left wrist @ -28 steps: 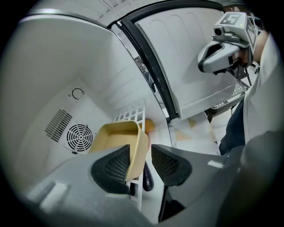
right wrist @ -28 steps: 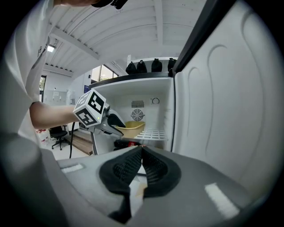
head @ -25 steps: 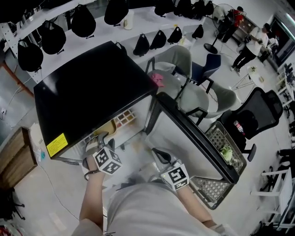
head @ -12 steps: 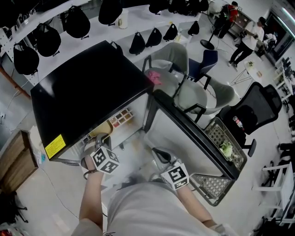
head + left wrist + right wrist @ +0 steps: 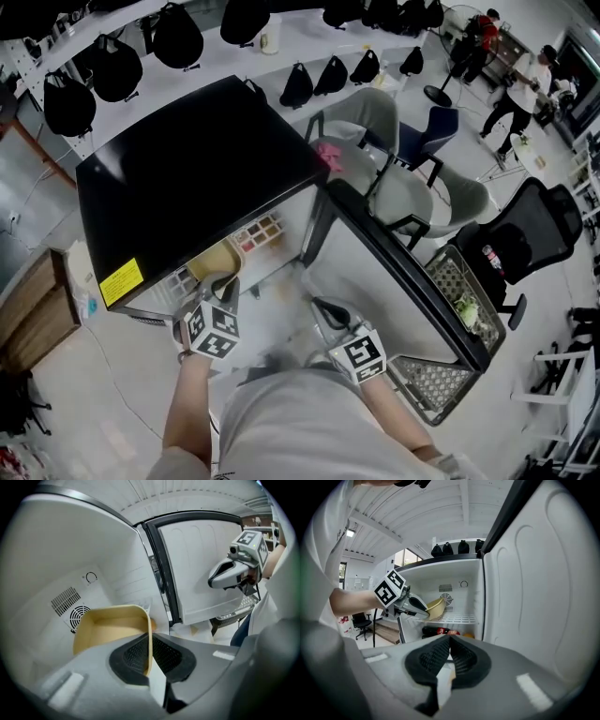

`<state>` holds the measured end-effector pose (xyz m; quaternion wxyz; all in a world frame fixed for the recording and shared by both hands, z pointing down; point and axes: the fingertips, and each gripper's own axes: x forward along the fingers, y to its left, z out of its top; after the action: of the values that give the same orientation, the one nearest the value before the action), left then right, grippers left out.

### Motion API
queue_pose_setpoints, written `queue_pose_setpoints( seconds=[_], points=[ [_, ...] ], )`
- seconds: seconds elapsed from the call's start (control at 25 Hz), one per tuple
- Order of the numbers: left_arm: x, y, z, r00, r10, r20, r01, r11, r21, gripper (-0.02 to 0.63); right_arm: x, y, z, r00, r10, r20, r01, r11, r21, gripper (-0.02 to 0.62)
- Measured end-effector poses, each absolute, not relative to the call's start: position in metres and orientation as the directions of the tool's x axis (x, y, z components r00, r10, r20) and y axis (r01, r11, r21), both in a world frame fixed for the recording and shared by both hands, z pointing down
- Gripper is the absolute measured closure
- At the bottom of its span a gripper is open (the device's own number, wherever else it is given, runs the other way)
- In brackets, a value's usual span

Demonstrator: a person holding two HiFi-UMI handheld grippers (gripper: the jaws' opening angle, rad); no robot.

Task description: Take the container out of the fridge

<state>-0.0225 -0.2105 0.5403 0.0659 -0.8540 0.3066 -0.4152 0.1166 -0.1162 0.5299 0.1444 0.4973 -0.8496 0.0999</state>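
Observation:
The container (image 5: 108, 630) is a shallow tan tub inside the open fridge (image 5: 197, 178), tilted above the wire shelf (image 5: 459, 618). My left gripper (image 5: 150, 656) reaches into the fridge, its jaws closing with the tub's near rim pinched between the pads. From above, the tub (image 5: 217, 265) shows just ahead of the left gripper (image 5: 225, 286). In the right gripper view the tub (image 5: 435, 607) hangs from the left gripper (image 5: 417, 607). My right gripper (image 5: 450, 660) is shut on nothing and hangs in front of the open door (image 5: 394, 281).
Cola bottles (image 5: 440, 631) lie on the fridge's lower level. The door stands swung wide to the right. Behind it is a wire basket cart (image 5: 464, 309), with grey chairs (image 5: 403, 202) and a black office chair (image 5: 525, 234) beyond. A wooden cabinet (image 5: 33, 314) stands at the left.
The left gripper has shifted slightly right at the fridge opening, and more of the tan tub now shows ahead of it. The right gripper has barely moved.

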Motion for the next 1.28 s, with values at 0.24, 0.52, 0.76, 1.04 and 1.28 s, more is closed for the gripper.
queue_pose_setpoints(
  seconds=[0.24, 0.52, 0.76, 1.04, 1.28],
  points=[
    [-0.021, -0.189, 0.527, 0.537, -0.602, 0.591, -0.531, -0.786, -0.318, 0.588, 0.109, -0.119, 0.532, -0.496, -0.798, 0.342, -0.854, 0.520, -0.022, 0.592],
    [-0.028, -0.159, 0.514, 0.607, -0.611, 0.508, -0.591, -0.774, -0.227, 0.588, 0.084, -0.122, 0.527, -0.556, -0.758, 0.340, -0.812, 0.583, -0.028, 0.592],
    [-0.041, -0.135, 0.500, 0.661, -0.629, 0.408, -0.640, -0.757, -0.131, 0.589, 0.061, -0.122, 0.528, -0.612, -0.716, 0.336, -0.766, 0.643, -0.023, 0.592],
    [-0.059, -0.106, 0.487, 0.690, -0.657, 0.303, -0.683, -0.730, -0.026, 0.589, 0.030, -0.119, 0.523, -0.672, -0.666, 0.324, -0.709, 0.705, -0.023, 0.592],
    [-0.066, -0.080, 0.481, 0.730, -0.643, 0.232, -0.667, -0.744, 0.036, 0.589, 0.010, -0.116, 0.523, -0.708, -0.626, 0.327, -0.668, 0.744, -0.023, 0.592]
  ],
)
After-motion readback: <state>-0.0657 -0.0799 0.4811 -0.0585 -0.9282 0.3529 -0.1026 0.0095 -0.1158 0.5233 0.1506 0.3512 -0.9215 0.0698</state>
